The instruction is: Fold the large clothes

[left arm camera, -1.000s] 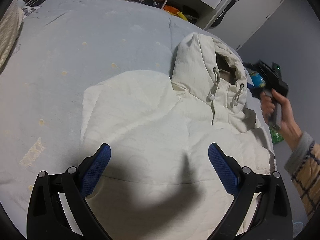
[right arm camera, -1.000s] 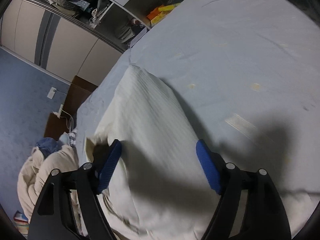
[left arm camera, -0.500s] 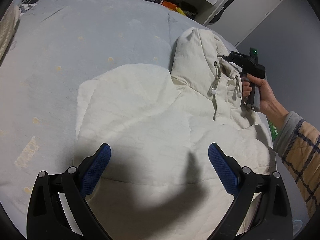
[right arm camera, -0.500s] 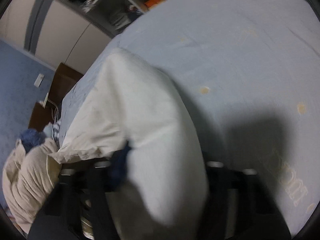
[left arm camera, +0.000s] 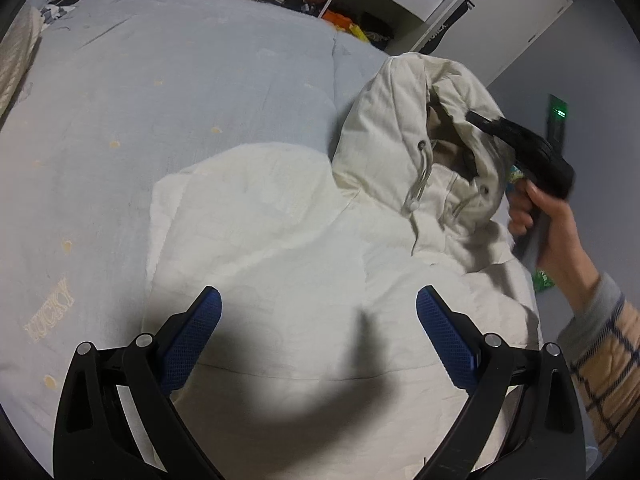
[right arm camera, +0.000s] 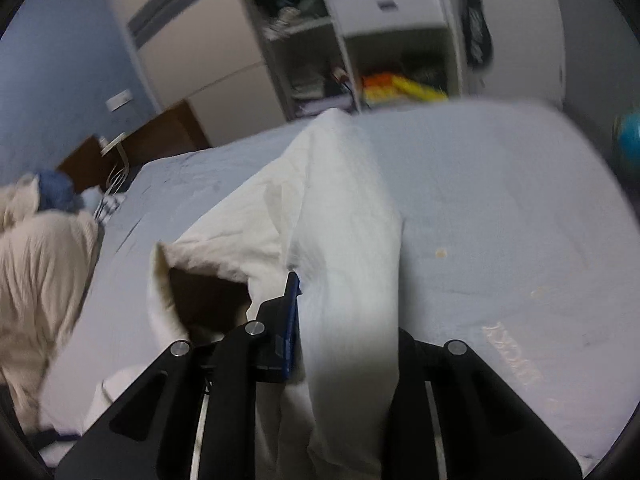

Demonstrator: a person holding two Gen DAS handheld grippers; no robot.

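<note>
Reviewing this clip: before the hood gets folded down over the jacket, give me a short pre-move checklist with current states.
1. Right gripper has hood fabric: ok, cloth lies between its fingers at the hood opening.
2. Grip firmness: cannot tell, one finger is hidden by fabric.
3. Left gripper free: ok, open above the jacket body, holding nothing.
4. Jacket body flat on the bed: ok, mostly smooth.
5. Drawstrings clear of the fold: not ok, they hang loose over the collar.

black claw frames, blue textured pads; plaid sleeve; bare hand
</note>
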